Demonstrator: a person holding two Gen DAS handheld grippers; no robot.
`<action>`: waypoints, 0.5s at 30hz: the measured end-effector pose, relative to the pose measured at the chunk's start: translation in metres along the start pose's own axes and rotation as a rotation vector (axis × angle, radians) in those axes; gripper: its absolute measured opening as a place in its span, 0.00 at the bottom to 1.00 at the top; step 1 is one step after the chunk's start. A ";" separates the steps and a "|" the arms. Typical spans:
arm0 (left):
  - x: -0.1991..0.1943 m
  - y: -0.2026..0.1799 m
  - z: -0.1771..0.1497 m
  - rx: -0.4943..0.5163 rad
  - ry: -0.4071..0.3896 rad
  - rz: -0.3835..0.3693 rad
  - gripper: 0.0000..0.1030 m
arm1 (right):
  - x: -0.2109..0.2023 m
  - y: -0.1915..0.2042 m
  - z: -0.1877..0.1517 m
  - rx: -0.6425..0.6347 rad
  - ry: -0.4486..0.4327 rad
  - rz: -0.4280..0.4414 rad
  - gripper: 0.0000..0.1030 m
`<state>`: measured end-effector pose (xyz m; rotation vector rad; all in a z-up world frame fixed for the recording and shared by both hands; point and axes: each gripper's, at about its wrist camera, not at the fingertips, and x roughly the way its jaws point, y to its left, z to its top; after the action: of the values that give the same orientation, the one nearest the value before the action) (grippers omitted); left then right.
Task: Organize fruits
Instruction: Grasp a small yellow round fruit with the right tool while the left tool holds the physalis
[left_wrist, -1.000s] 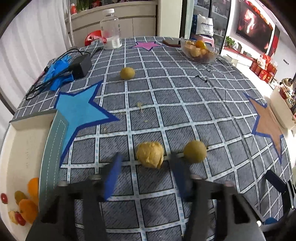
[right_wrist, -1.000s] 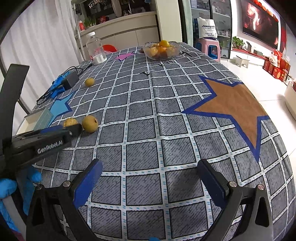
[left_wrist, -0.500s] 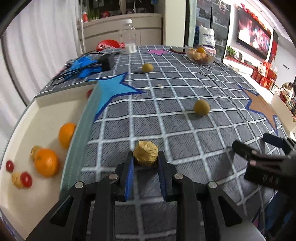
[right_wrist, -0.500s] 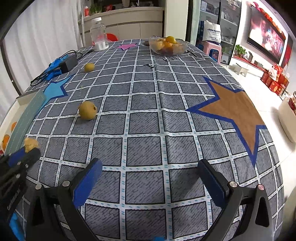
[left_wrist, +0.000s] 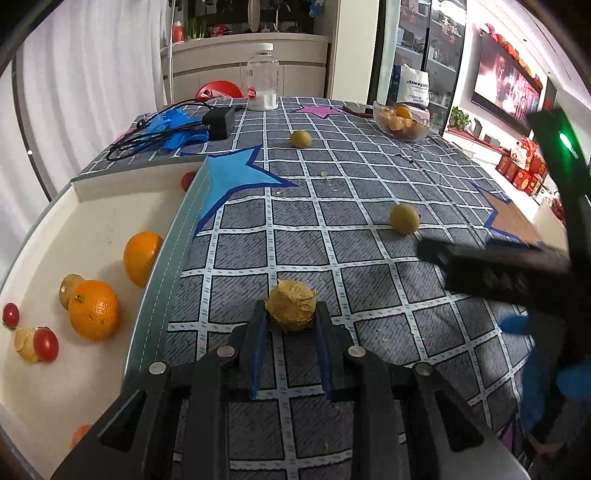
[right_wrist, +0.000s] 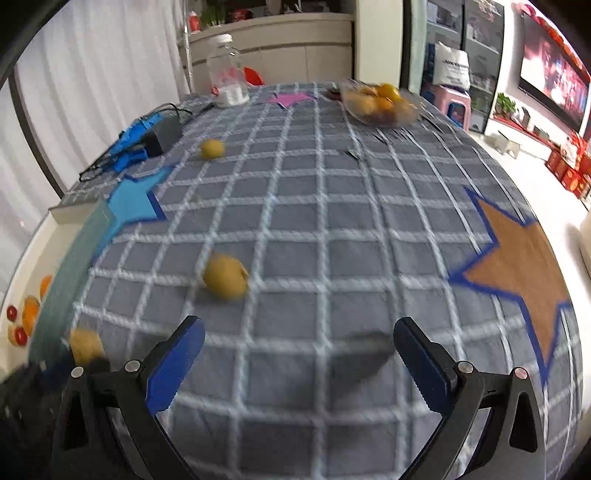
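My left gripper (left_wrist: 290, 314) is shut on a wrinkled yellow-brown fruit (left_wrist: 290, 308) and holds it above the checked tablecloth, just right of the white tray (left_wrist: 88, 210). The tray holds oranges (left_wrist: 94, 309), cherry tomatoes (left_wrist: 45, 344) and small yellow fruits. A smooth yellow fruit (left_wrist: 404, 219) lies on the cloth to the right; it shows ahead and left of my right gripper (right_wrist: 297, 343), which is open and empty. Another yellow fruit (left_wrist: 300, 139) lies further back. The held fruit shows at the lower left of the right wrist view (right_wrist: 85, 345).
A glass bowl of fruit (left_wrist: 400, 122) stands at the far right of the table. A clear bottle (left_wrist: 262, 83), a black adapter with cables (left_wrist: 218, 120) and blue gloves (left_wrist: 173, 125) sit at the far left. The right gripper's body (left_wrist: 498, 269) shows at the right of the left wrist view.
My left gripper closed on the wrinkled fruit and carried it left, next to the tray. My right gripper moved forward and left toward the smooth yellow fruit.
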<state>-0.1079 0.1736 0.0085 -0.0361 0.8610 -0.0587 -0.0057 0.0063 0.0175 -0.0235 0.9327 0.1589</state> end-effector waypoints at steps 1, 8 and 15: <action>0.000 0.000 0.000 0.000 0.000 0.000 0.26 | 0.003 0.005 0.004 -0.008 -0.005 0.007 1.00; -0.001 0.000 0.000 0.005 0.000 0.005 0.26 | 0.014 0.032 0.011 -0.088 -0.030 -0.016 0.36; -0.001 -0.001 -0.001 0.004 0.000 0.003 0.26 | -0.002 0.018 -0.001 -0.056 -0.030 0.044 0.29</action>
<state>-0.1090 0.1730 0.0085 -0.0314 0.8609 -0.0574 -0.0101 0.0235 0.0194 -0.0523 0.8990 0.2258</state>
